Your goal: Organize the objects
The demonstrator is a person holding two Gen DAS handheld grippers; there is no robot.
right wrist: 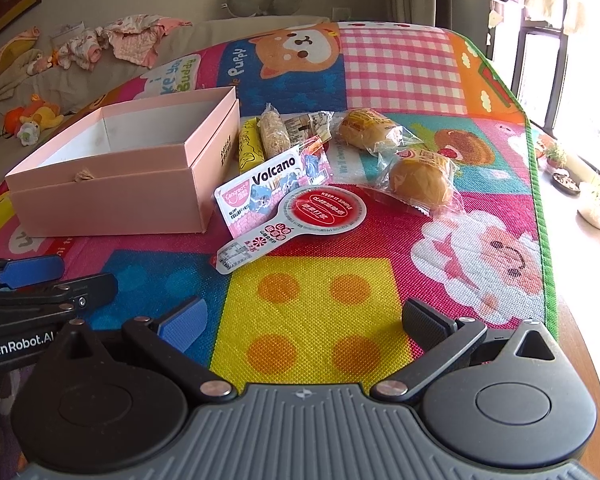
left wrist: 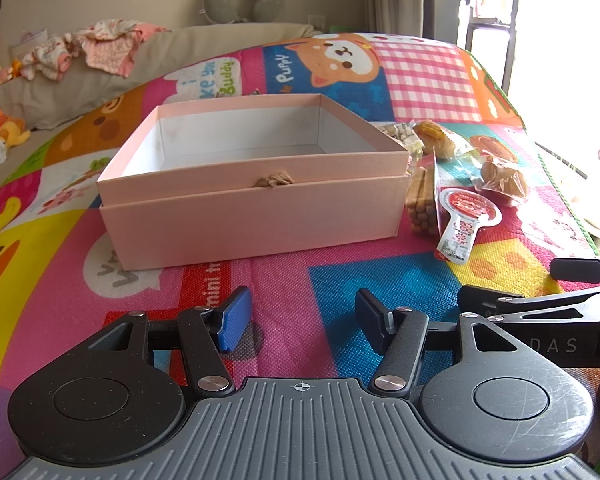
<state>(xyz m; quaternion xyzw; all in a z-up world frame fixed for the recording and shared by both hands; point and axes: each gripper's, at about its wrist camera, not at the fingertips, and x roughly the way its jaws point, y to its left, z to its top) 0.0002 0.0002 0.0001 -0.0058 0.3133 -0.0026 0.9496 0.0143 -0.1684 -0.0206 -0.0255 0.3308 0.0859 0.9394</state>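
Your left gripper hovers low over the colourful play mat, its blue-padded jaws spread wide with nothing between them. Beside it, your right gripper hangs over the yellow square with orange dots, jaws likewise wide apart and empty. Straight ahead of your left one sits the pink box, open and empty inside, resting in its own lid with a small knot of cord at the front wall. Just right of the box lie the snacks: a spoon-shaped red-and-white sachet nearest you, overlapping a pink Volcano pack, which touches the box's right side. Behind those lie a yellow bar and a pale wrapped stick, close together near the box's far corner. Further right, two wrapped buns sit near each other: one farther back, one closer to you.
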